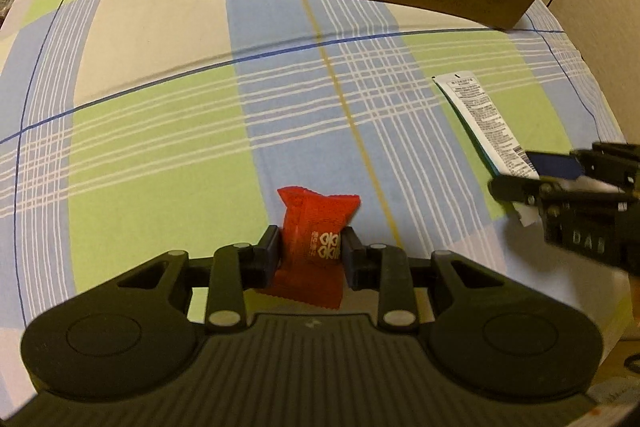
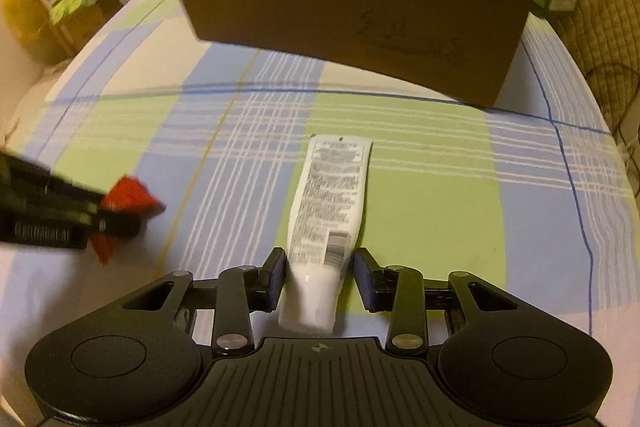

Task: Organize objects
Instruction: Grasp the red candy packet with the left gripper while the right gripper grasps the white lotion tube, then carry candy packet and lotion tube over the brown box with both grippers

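The left gripper point(image 1: 310, 253) is pinching a red candy packet point(image 1: 316, 223) low over the checked cloth on the table point(image 1: 160, 131). The right gripper point(image 2: 320, 277) has its fingers on both sides of a white tube point(image 2: 328, 203) that lies flat on the cloth, with a small gap on the right side. A brown cardboard box point(image 2: 352, 11) stands at the far end of the table.

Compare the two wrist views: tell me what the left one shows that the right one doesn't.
Left wrist only: the white print on the red packet, pinched by the left gripper.

Right wrist only: the cardboard box's pale open inside, and the right gripper with pads astride the white tube, a gap on one side.

Both: packet, tube, box, plaid cloth.
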